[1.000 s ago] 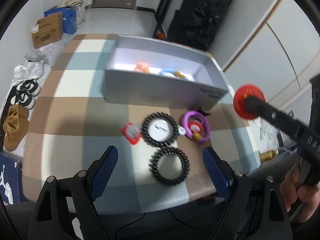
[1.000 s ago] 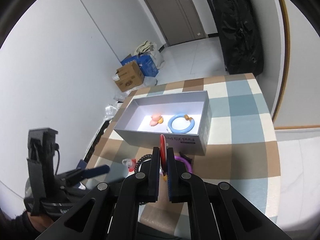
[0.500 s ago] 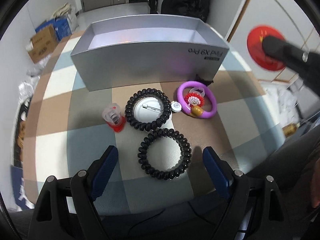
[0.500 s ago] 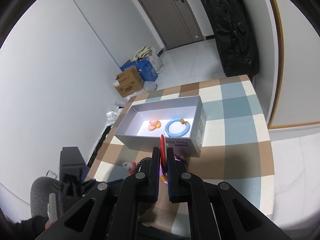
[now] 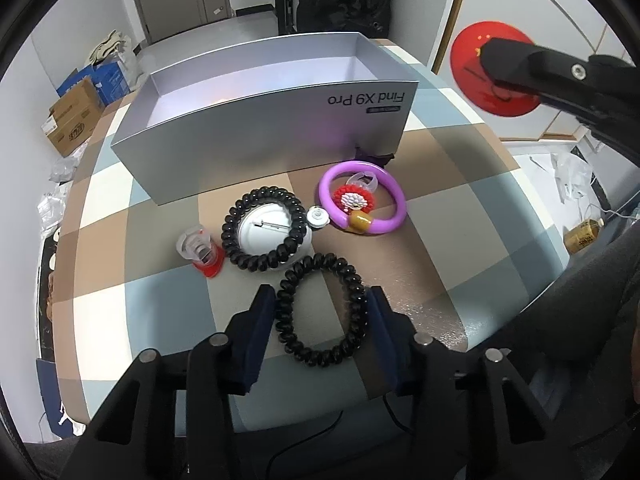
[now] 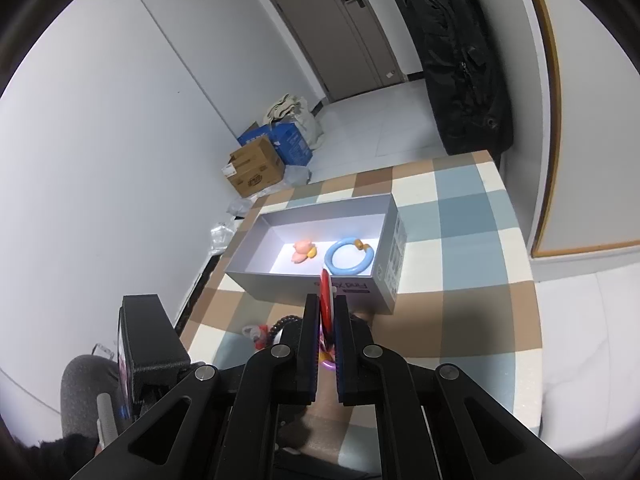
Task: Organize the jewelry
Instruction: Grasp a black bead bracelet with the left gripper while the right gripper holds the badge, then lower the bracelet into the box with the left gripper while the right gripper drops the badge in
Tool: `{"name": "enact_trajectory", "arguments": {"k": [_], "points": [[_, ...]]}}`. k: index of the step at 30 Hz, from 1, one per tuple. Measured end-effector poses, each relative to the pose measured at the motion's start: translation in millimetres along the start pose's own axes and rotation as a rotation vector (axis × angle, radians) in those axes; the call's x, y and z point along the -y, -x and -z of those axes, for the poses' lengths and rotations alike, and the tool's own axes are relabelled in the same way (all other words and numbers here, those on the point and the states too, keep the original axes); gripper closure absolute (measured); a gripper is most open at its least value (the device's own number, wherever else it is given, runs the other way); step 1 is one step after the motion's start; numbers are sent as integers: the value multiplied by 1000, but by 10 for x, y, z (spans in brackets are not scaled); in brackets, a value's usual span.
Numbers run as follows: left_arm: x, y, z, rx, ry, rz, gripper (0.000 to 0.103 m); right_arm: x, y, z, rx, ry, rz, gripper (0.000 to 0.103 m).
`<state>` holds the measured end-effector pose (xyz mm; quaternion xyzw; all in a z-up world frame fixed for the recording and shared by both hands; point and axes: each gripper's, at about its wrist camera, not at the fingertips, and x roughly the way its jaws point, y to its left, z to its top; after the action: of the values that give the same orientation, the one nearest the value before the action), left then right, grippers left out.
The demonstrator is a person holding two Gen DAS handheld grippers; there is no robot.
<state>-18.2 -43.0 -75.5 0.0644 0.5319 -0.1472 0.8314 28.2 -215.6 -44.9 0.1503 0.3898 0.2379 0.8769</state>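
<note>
1. Checked bench (image 5: 460, 216) runs bare to its right edge; the box (image 5: 256, 152) stands at the far side.
2. Left tongs (image 5: 320, 316) are closing around a black coil ring (image 5: 322, 312), pads touching its sides.
3. Right tongs (image 6: 327, 316) are clamped on a red disc (image 6: 326, 292).
4. Box contents are hidden in the left view.

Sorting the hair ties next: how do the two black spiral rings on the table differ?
The near spiral ring lies squeezed into an oval between the closing left gripper pads, bare cloth inside it. The far spiral ring stays round and free, encircling a white disc. Both are black coiled loops lying flat on the checked tablecloth, touching each other.
</note>
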Motion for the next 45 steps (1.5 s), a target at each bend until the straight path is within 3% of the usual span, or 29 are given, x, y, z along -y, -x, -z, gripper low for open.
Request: {"name": "enact_trajectory", "arguments": {"k": [13,22,32,45], "points": [[-120,31,-159,3,18,80,67,19,-18,-12,-6,-9,14,97],[-223,191,-258,84,58,110,67,47,-39,-53,-6,-28,18,97],[-487,260,-524,169,171,138,67,114,-68,-156,-6,-112,-64,97],[-774,275,-871,208,247,168,67,134,-341,-376,-24,-152,-134,97]]}}
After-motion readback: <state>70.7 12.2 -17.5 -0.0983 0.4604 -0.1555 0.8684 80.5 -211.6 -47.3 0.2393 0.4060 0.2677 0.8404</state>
